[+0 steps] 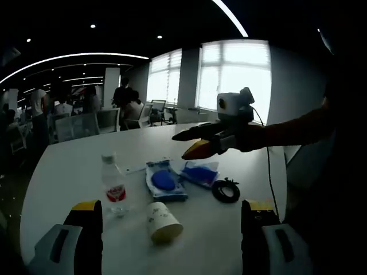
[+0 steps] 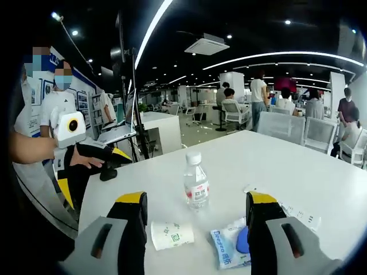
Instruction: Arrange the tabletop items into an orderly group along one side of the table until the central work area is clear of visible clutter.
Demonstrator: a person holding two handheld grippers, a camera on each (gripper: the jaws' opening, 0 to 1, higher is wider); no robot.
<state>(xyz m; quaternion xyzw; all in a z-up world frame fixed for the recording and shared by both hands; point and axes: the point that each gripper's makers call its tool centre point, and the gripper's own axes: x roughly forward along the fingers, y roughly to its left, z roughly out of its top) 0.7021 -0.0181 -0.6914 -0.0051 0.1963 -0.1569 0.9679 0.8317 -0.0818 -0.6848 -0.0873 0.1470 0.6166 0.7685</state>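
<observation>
The clutter sits mid-table, untidied: as far as I can judge, the task has barely begun and everything is left to move. In the left gripper view a clear plastic bottle (image 1: 114, 186) with a white cap and red label stands upright at about 9 o'clock of the group. A white paper cup (image 1: 160, 222) lies on its side at 6 o'clock, mouth toward the camera. Two flat, glossy plastic packs hold blue contents: the near pack (image 1: 164, 180) in the centre, the far pack (image 1: 200, 172) just beside it at 2 o'clock. A black coiled cable (image 1: 226, 190) lies at 3 o'clock. A small paper slip (image 1: 133, 168) rests near the bottle. The table (image 1: 74, 160) is smooth, white and round-edged.

The left gripper (image 1: 172, 220) hangs above the near edge, jaws spread wide, holding nothing. The right gripper (image 1: 200, 143) hovers over the far pack, its yellow-tipped jaws close together, though whether they are fully clenched I cannot tell there; in the right gripper view its jaws stand well apart, empty, with cup and bottle between them.
</observation>
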